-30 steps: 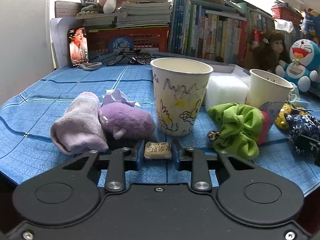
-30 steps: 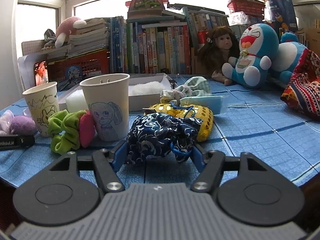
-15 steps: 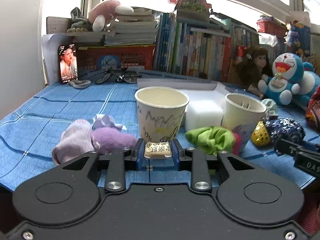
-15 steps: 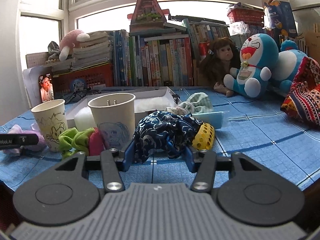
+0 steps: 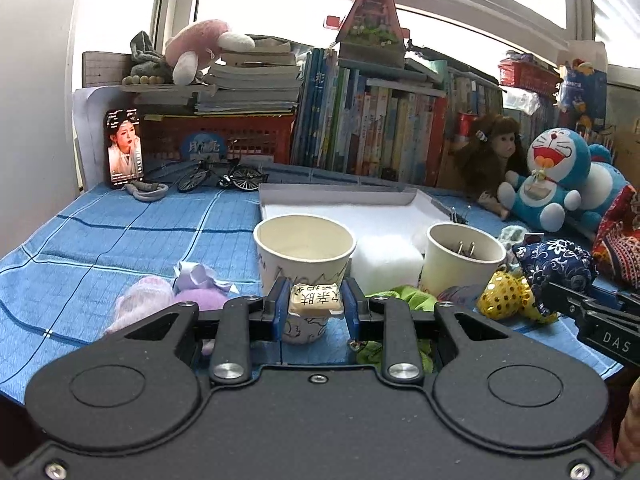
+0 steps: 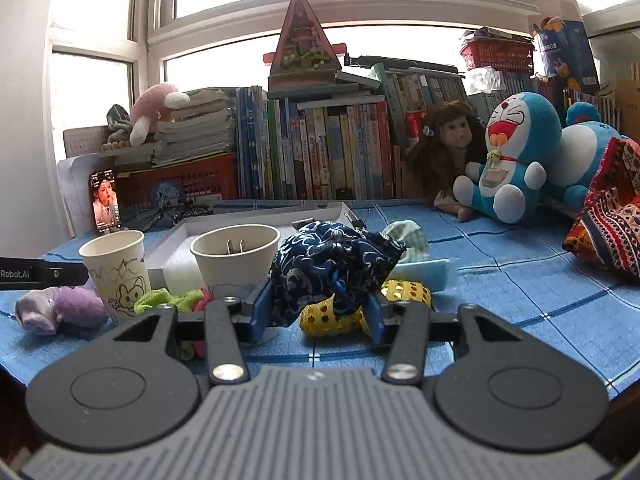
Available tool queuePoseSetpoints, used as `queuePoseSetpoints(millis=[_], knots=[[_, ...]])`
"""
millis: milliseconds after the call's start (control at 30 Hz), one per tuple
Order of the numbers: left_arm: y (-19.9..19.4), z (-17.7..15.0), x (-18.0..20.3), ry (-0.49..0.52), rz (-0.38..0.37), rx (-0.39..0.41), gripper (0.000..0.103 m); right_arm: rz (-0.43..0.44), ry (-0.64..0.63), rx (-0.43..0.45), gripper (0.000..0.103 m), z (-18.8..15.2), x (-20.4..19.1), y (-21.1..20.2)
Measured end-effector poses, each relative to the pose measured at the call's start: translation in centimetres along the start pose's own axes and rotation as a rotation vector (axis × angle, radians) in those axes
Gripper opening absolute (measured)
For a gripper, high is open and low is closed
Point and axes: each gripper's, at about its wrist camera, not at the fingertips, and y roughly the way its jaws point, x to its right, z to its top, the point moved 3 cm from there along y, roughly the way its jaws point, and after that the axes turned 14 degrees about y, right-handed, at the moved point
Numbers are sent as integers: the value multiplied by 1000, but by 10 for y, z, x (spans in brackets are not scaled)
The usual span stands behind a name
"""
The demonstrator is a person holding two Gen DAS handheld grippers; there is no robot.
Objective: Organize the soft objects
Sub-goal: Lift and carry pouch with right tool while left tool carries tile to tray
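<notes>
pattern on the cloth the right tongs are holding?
Dark navy cloth with a white swirling floral print, shown best in the right wrist view.

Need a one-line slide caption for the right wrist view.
Right gripper closing on navy pouch above sequin pouch, beside paper cups.

"DAS" is being displayed on the right gripper (image 5: 568, 292) body, "Robot.AI" on the left gripper (image 6: 86, 276) side; characters printed on the small packet (image 5: 316, 300) are not being made out.
</notes>
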Motion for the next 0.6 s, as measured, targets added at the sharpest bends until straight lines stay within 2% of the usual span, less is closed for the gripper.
queuePoseSetpoints(millis=[433,600], knots=[[4,42,-13,9,-21,66,27,52,-11,48,51,27,-4,3],[18,64,-23,2,-52,56,27,68,8,39,50,49,-2,15]])
